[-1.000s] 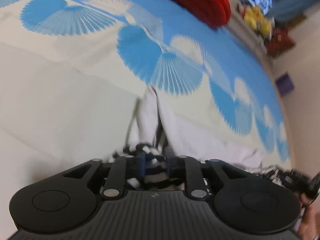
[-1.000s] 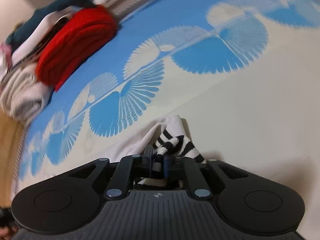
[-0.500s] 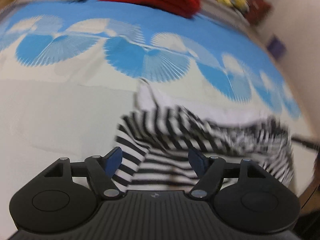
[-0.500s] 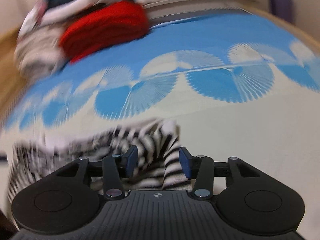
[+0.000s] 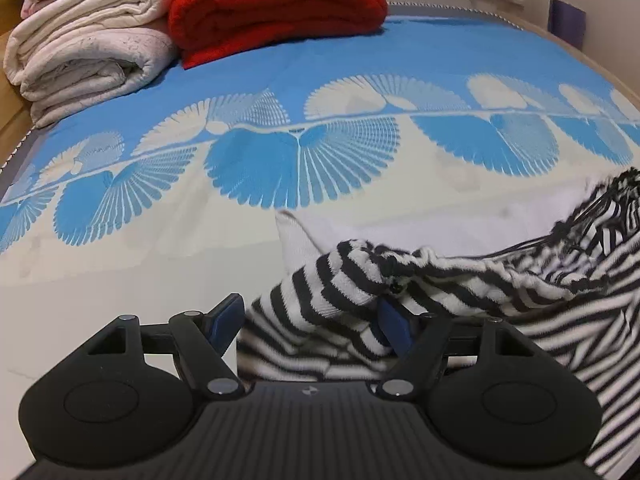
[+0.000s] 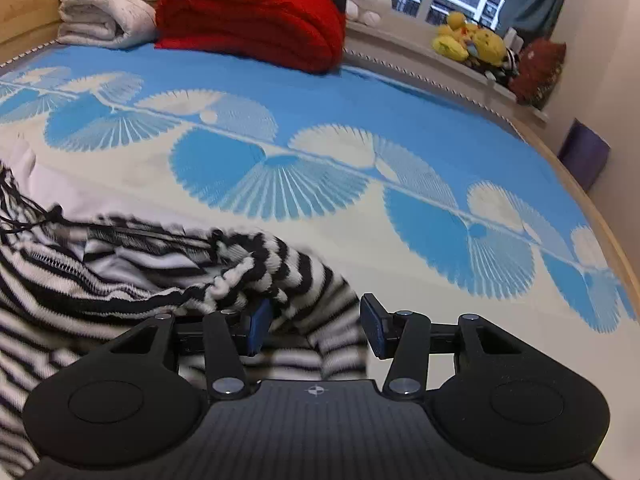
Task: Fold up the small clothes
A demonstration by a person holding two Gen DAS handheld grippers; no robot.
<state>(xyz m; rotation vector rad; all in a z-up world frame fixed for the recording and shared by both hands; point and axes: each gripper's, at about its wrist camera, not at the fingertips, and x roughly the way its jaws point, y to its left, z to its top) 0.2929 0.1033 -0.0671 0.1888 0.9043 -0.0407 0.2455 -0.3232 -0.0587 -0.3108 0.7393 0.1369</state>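
Black-and-white striped knit garment [image 5: 460, 280] bunched at lower frame on blue fan-print bed cover [image 5: 360, 60]. Left tool [image 5: 308, 320] and right tool [image 6: 316, 324] wide open, gripping nothing. Risk: raised ridge snagging a pad, dragging fold crooked.

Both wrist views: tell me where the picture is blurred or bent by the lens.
Left wrist view: mostly sharp; the striped garment smears toward the lower right edge, and the fisheye bows the bedspread pattern into an arc. Right wrist view: the striped garment is motion-blurred on the left, the red blanket looks slightly soft, and the bed's edge curves strongly at right.
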